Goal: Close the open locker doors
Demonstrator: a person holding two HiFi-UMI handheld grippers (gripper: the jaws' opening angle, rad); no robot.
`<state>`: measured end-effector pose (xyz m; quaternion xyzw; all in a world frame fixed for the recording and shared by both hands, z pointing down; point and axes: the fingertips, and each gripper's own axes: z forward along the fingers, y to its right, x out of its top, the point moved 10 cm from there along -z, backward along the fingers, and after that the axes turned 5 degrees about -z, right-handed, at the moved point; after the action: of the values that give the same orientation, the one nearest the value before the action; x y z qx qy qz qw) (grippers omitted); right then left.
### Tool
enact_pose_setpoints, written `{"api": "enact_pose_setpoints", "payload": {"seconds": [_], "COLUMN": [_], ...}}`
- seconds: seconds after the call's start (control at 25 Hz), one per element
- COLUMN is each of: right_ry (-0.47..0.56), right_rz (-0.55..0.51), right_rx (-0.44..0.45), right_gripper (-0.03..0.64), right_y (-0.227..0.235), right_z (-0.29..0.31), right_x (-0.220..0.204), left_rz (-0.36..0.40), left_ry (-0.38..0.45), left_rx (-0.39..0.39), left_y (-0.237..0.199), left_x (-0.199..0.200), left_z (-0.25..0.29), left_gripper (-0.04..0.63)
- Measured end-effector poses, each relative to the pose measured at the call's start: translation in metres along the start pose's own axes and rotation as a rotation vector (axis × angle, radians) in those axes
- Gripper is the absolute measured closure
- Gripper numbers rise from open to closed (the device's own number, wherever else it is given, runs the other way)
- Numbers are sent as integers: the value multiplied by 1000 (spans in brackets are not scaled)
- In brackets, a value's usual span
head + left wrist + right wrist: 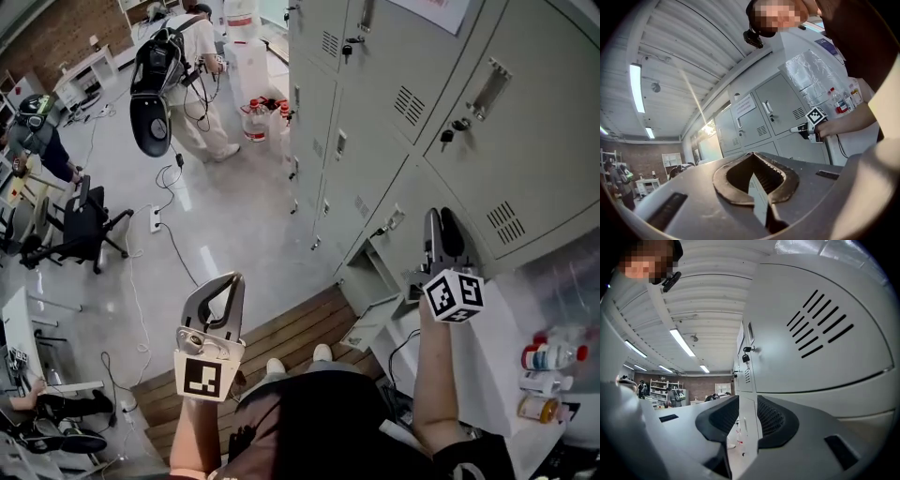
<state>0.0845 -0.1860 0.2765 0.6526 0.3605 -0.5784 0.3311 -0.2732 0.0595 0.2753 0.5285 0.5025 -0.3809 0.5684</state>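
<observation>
A bank of grey lockers point(450, 94) fills the upper right of the head view. One bottom-row locker point(371, 270) stands open, its door point(373, 324) swung out low over the floor. My right gripper point(441, 216) is just right of that opening, close to the locker fronts. Its jaws stand a little apart with nothing between them, and a vented locker door point(820, 324) looms in front of the right gripper point(747, 401). My left gripper point(234, 279) hangs over the floor, away from the lockers, tips together and empty. From the left gripper point(752, 157) the lockers point(778, 112) are seen at a distance.
A person point(202, 75) stands at the back beside red-capped bottles point(258, 117). An office chair point(84, 220) and cables point(169, 234) lie on the left floor. A wooden platform point(281, 337) is under my feet. Bottles point(548, 356) stand on a white surface at right.
</observation>
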Motion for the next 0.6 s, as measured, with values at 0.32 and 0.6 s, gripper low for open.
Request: {"api": "enact_pose_setpoints", "payload": {"seconds": [0.32,0.6], "right_ry": [-121,-234], "right_rz": [31,74], "right_rx": [-53,-131], "right_gripper": [489,489], "right_y": [-5,-8], "right_z": [-67,-136], "right_x": [-41,-81], "left_rz": [4,7], "left_ry": [-9,-24], "left_rx": [-188,-387], "left_y": [29,74], "left_x": [-7,-17], "left_z": [31,61], "left_gripper": [577,577]}}
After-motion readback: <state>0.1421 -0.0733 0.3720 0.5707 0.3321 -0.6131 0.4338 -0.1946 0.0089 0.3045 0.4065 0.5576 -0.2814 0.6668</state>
